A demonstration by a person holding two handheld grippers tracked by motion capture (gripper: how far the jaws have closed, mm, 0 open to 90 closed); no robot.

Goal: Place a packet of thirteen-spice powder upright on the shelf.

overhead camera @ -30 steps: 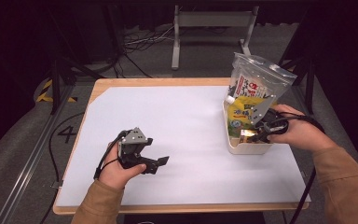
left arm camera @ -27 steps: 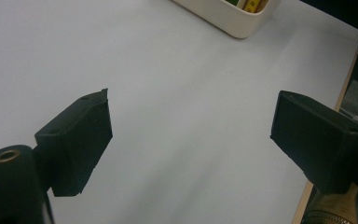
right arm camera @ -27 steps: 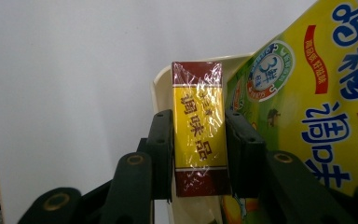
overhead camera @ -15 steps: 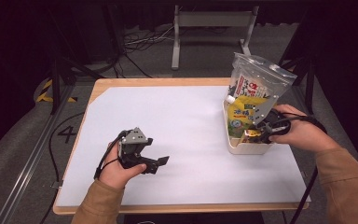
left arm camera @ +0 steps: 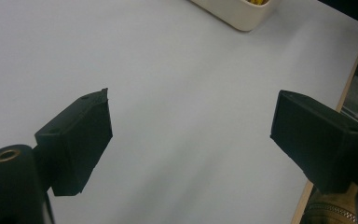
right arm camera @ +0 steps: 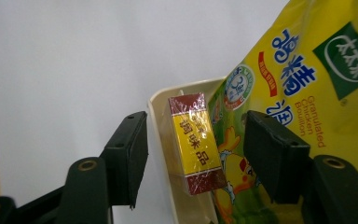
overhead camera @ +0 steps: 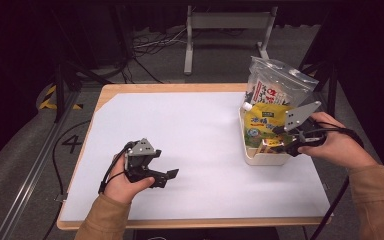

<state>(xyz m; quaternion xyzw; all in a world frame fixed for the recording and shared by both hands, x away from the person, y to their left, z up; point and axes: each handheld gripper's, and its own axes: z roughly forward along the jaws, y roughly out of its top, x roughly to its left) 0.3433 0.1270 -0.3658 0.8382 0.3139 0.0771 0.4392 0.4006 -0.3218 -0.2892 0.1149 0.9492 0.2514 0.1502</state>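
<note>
A cream bin (overhead camera: 266, 160) stands at the table's right side. In it lean a yellow chicken bouillon pouch (overhead camera: 262, 119) and a clear zip bag (overhead camera: 280, 82) with a white and red packet. A small yellow and maroon box (right arm camera: 196, 144) stands upright at the bin's near end, against the pouch (right arm camera: 307, 70). My right gripper (overhead camera: 284, 144) hovers at that end. Its jaws have just been opening and now stand on either side of the box without touching it. My left gripper (overhead camera: 164, 176) rests open on the white table, with nothing between its jaws (left arm camera: 191, 121).
The white sheet (overhead camera: 195, 135) covers most of the wooden table; its right edge runs close behind the bin. The bin's corner (left arm camera: 242, 14) lies far ahead of the left gripper. Cables and a metal stand (overhead camera: 225, 30) are on the dark floor beyond.
The right gripper's jaws have spread apart from the small box, and the hand has drawn back slightly to the right and upward. The left hand has stayed still.
</note>
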